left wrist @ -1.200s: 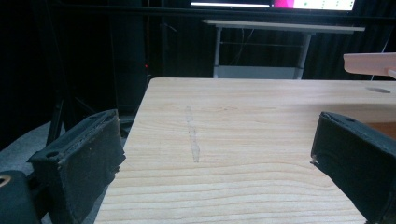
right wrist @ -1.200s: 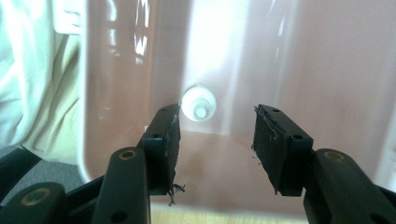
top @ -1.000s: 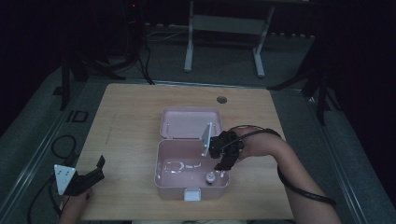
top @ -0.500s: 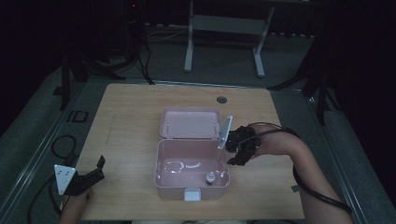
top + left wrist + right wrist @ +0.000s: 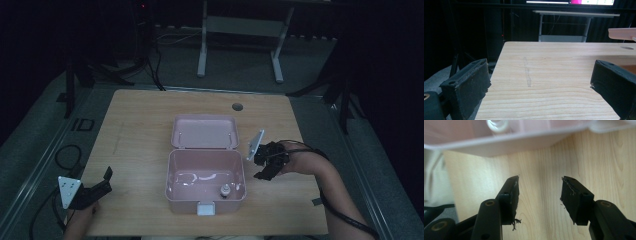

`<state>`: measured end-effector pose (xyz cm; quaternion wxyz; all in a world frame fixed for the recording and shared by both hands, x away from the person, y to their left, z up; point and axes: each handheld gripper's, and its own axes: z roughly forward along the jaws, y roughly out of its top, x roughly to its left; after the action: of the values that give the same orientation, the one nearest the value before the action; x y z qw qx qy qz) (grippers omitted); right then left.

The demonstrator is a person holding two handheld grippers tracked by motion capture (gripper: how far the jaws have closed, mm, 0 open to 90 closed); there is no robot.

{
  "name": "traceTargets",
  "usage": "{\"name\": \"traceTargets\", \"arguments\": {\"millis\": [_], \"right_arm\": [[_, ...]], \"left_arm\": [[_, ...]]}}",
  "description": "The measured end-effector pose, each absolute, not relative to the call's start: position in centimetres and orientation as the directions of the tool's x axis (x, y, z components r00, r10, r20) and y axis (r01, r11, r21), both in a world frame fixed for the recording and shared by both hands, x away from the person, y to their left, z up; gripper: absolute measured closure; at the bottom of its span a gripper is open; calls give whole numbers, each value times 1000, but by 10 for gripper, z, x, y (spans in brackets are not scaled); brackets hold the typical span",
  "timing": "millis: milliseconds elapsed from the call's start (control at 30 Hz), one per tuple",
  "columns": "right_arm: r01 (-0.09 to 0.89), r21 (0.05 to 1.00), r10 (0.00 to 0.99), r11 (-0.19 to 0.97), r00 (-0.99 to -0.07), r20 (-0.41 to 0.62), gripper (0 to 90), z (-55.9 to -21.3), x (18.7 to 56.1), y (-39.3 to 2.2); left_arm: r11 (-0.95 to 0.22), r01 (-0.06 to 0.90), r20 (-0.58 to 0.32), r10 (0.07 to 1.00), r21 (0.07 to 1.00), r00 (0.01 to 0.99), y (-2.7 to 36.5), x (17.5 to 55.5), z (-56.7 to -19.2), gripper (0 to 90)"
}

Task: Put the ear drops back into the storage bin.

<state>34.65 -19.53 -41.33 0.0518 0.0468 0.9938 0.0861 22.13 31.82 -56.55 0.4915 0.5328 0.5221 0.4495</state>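
- The right gripper (image 5: 261,169) hangs over the wooden surface (image 5: 140,125) just right of the open pink box (image 5: 205,175); its jaws have just been opening and stand parted, with nothing between them.
- A small white bottle (image 5: 225,190) lies inside the box, near its front right corner.
- The left gripper (image 5: 100,184) rests at the surface's front left corner, jaws wide apart and empty.

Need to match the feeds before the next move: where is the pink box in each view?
High view: pink box at table centre, lid open.
Left gripper view: a pink edge at far right.
Right gripper view: its rim along the top, above open jaws.
Shared landmark: the wooden table.
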Motion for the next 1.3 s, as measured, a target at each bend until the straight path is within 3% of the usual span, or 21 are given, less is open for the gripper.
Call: {"name": "traceTargets", "arguments": {"millis": [300, 433, 567, 700, 867, 1167, 1300], "right_arm": [[168, 230, 194, 959, -976, -95, 441, -452, 352, -215], [198, 246, 226, 949, -970, -91, 388, -466, 353, -221], [231, 280, 264, 932, -961, -84, 284, -475, 353, -226], [278, 316, 309, 907, -950, -53, 120, -489, 351, -234], [333, 363, 364, 870, -931, -18, 112, -499, 351, -241], [384, 449, 457, 807, -887, -62, 112, -509, 350, -255], [407, 539, 522, 738, -850, -72, 112, -514, 348, -264]], "left_arm": [[28, 116, -34, 998, 993, 50, 318, 221, -565, 24], [28, 116, -34, 998, 993, 51, 318, 221, -565, 24], [29, 115, -34, 998, 993, 50, 318, 221, -565, 24], [29, 115, -35, 998, 993, 50, 318, 221, -565, 24], [28, 115, -34, 998, 993, 50, 318, 221, -565, 24], [29, 116, -35, 998, 993, 49, 318, 221, -565, 24], [29, 115, -35, 998, 993, 50, 318, 221, -565, 24]]}}
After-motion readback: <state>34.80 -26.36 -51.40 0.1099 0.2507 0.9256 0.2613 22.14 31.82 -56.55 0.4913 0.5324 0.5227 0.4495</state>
